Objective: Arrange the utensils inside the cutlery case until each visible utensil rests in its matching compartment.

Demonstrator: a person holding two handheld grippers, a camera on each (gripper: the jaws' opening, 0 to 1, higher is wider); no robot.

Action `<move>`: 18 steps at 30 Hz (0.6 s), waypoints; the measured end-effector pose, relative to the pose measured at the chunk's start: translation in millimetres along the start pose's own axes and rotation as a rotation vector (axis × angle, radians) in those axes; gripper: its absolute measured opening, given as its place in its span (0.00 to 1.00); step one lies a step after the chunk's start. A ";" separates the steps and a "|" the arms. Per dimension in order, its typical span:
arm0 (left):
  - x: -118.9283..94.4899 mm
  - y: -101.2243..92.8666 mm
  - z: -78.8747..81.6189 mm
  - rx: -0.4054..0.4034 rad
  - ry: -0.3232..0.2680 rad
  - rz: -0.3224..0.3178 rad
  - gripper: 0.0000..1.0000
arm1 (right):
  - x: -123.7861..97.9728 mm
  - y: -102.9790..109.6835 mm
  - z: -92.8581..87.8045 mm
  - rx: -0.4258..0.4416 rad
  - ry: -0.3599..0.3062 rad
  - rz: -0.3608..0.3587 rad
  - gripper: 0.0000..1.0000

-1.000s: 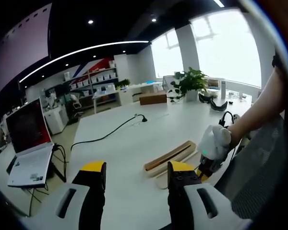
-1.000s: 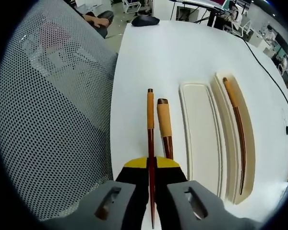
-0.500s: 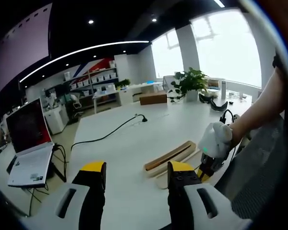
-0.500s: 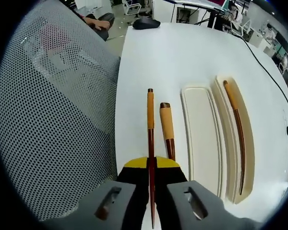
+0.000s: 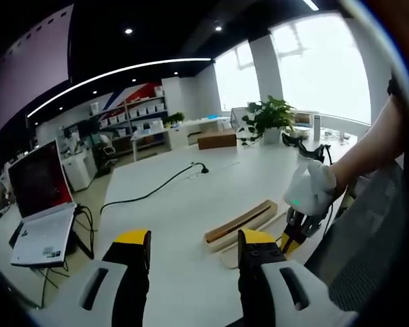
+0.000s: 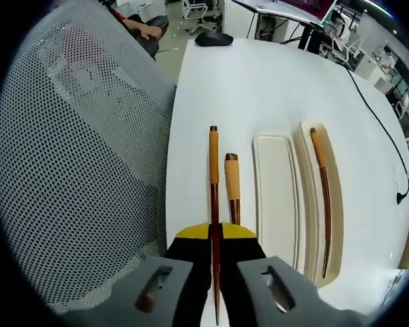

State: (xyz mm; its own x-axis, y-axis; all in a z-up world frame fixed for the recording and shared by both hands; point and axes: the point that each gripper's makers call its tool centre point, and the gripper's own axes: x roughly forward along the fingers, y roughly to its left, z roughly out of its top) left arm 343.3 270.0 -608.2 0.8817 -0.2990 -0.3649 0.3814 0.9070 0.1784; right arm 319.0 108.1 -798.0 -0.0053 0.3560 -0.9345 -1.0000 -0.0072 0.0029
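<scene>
**A:** Where is the right tool, and what does it carry?

**B:** In the right gripper view, the right tool (image 6: pixel 215 235) is pinched on a chopstick (image 6: pixel 213 184), a dark stick with an orange handle. The stick runs straight away from the jaws, its long axis in line with them, the handle at the far end. It hangs above the white worktop (image 6: pixel 259 82).

**A:** And the case?

**B:** To the right of the held stick. Going outward: first a second utensil (image 6: pixel 232 196) with an orange handle lies on the worktop just right of the held one. Next comes the cutlery case (image 6: pixel 307 204), cream-coloured. Its nearer wide compartment (image 6: pixel 275 197) is bare. Its farther narrow slot holds another chopstick (image 6: pixel 322 197). Case and sticks all lie roughly parallel, so I judge the coming move to be a sideways carry to the right, with little turning.

**A:** Which tool is nearer?

**B:** The right one. In the left gripper view, the left tool (image 5: pixel 192 252) has its jaws spread, holding nothing, well back from the case (image 5: pixel 240 223).

**A:** What has changed?

**B:** In the right gripper view the worktop, case and loose utensil look smaller and farther than a second ago, so the tool appears to have lifted. In the left gripper view the person's gloved hand (image 5: pixel 308 192) sits higher than before.
</scene>
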 end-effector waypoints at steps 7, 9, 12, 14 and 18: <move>-0.2 -0.6 0.0 0.002 0.000 -0.001 0.52 | -9.4 -6.1 5.4 -0.019 -0.008 -0.021 0.00; -0.2 -0.9 0.0 0.003 0.001 -0.003 0.52 | -12.7 -9.8 5.7 -0.015 -0.008 -0.026 0.00; -0.2 -1.0 0.0 0.003 0.000 -0.003 0.52 | -16.9 -16.6 5.4 -0.015 -0.009 -0.041 0.00; -0.3 -1.0 -0.2 0.003 0.001 -0.003 0.52 | -19.5 -21.5 5.0 -0.014 -0.010 -0.054 0.00; -0.5 -1.1 -0.3 0.001 0.000 -0.005 0.52 | -22.8 -31.6 5.4 -0.008 -0.013 -0.072 0.00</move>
State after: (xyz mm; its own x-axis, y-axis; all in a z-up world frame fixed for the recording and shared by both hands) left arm 342.3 269.3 -608.5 0.8798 -0.3033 -0.3660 0.3858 0.9054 0.1773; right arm 350.6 105.2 -774.9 0.0670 0.3675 -0.9276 -0.9977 0.0118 -0.0674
